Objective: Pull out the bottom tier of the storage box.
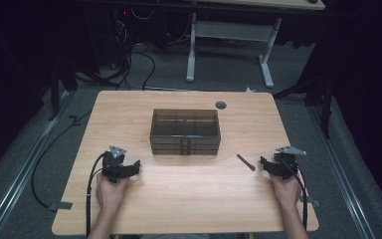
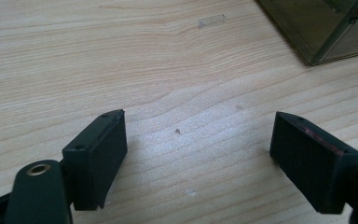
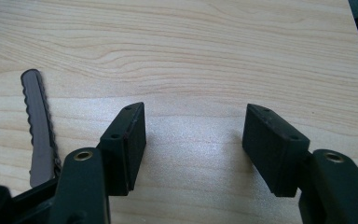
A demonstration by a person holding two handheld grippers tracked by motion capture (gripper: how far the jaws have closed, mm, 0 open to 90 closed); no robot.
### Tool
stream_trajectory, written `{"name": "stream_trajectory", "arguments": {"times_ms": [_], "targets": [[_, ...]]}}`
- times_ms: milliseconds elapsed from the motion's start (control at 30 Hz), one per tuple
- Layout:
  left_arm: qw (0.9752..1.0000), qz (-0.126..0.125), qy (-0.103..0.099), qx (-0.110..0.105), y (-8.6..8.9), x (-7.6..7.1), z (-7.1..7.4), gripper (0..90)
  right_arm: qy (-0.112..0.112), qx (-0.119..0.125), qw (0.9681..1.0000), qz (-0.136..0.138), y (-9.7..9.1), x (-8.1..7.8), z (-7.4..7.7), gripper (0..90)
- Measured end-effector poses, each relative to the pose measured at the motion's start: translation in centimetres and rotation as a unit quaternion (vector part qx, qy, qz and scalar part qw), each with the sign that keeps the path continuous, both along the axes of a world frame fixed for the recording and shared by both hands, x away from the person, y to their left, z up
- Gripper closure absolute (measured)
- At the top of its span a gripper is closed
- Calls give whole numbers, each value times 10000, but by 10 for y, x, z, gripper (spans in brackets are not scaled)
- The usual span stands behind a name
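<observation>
A dark see-through box (image 1: 185,131) with inner dividers stands at the middle of the wooden table (image 1: 129,109); its corner (image 2: 326,28) shows at the top right of the left gripper view. A thin dark strip with a wavy edge (image 1: 245,162) lies flat to the box's right, just left of my right gripper (image 1: 263,163); the strip (image 3: 39,126) lies outside the left jaw in the right gripper view. My right gripper (image 3: 193,135) is open over bare wood. My left gripper (image 1: 135,167) rests on the table near the box's front left corner, and it (image 2: 198,140) is open with nothing between its jaws.
A small dark round cap (image 1: 221,105) sits in the tabletop behind the box. A bit of clear tape (image 2: 211,21) lies on the wood. Cables trail from both grippers off the near edge. Beyond the table are a grey floor and a white desk frame (image 1: 229,45).
</observation>
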State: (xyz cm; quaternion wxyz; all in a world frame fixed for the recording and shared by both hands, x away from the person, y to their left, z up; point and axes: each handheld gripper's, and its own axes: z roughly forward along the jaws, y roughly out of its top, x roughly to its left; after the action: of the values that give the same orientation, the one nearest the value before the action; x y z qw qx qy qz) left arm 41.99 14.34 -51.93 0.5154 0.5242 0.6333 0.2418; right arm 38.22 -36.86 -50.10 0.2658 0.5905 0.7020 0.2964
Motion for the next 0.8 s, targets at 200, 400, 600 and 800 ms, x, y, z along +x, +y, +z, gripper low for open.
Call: {"name": "stream_trajectory", "arguments": {"times_ms": [200, 400, 600, 800], "targets": [[10000, -4, 14, -27, 1, 0, 0, 197, 12, 14, 10000, 21, 0, 0, 0, 382], [10000, -12, 13, -16, 1, 0, 0, 198, 52, 31, 9998, 170, 0, 1, 0, 338], [10000, 6, -6, -8, 0, 0, 0, 204, 38, 45, 9993, 366, -2, -4, 0, 384], [10000, 26, -16, 3, 0, 0, 0, 210, 22, 58, 9995, 307, -2, -4, 0, 401]]}}
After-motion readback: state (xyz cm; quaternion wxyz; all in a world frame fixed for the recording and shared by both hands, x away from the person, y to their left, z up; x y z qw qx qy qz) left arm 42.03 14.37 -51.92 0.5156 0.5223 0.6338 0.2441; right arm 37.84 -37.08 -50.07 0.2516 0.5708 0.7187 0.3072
